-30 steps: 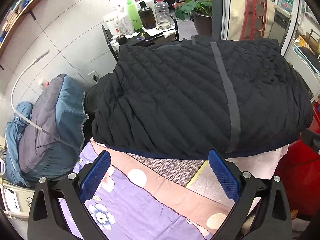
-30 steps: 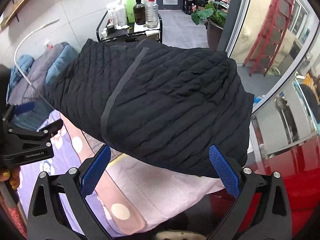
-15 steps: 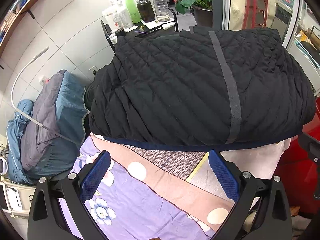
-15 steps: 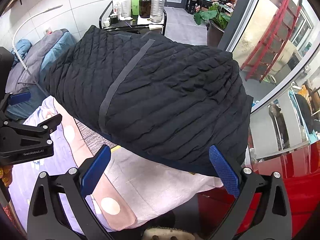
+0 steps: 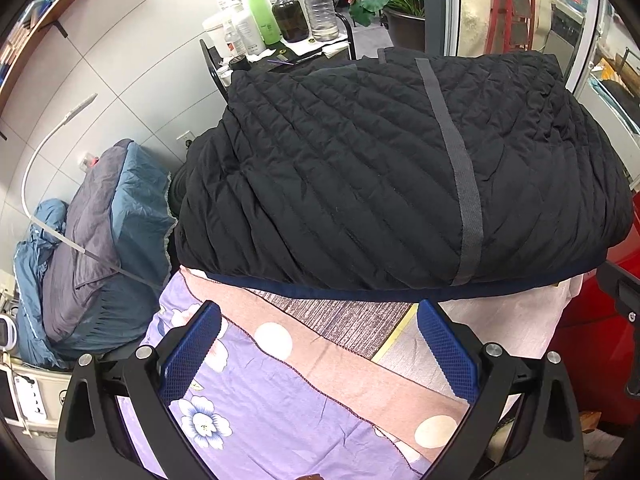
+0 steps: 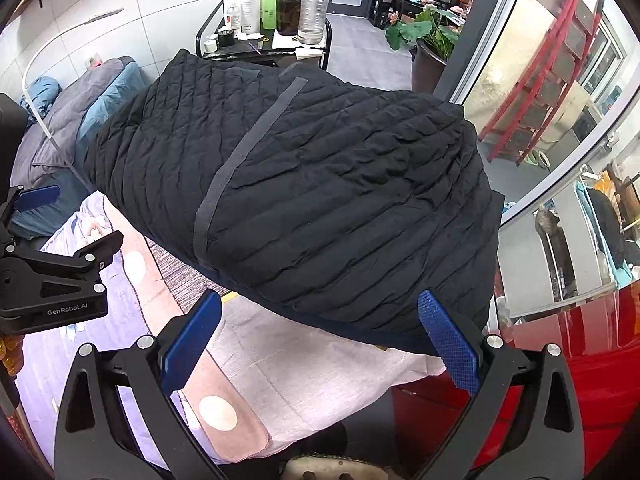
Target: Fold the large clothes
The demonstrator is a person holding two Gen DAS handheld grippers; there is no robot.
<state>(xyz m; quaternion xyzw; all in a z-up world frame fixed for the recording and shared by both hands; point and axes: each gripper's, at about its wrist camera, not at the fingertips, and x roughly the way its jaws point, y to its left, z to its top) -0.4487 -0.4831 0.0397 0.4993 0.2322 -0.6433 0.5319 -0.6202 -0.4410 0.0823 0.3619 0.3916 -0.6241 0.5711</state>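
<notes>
Your left gripper hangs with its blue pads spread wide, nothing between them, poised just short of the near hem of the black quilted jacket. That jacket lies folded into a thick bundle, filling the left wrist view from nine o'clock across to three, a grey strap-like band running over it from twelve down toward five. A navy edge shows along the bundle's bottom seam.

Over on your right gripper, same story: fingers parted, gripping nothing, its right pad close to the jacket's near corner at about five o'clock. From this side the bundle sits dead centre, with the band crossing it from one o'clock down to seven.

Under the jacket you have layered bedding: a lilac floral sheet at six to seven o'clock, a dusty pink polka-dot cloth slanting across it, and a pale pink towel under the jacket's right end. You can see your left gripper out at nine o'clock in the right wrist view, jaws apart there too.

Beyond the bundle, at twelve o'clock, a black cart carries bottles, and at nine o'clock in the left view a blue-grey duvet is heaped against the tiled wall. A potted plant stands at one o'clock.
</notes>
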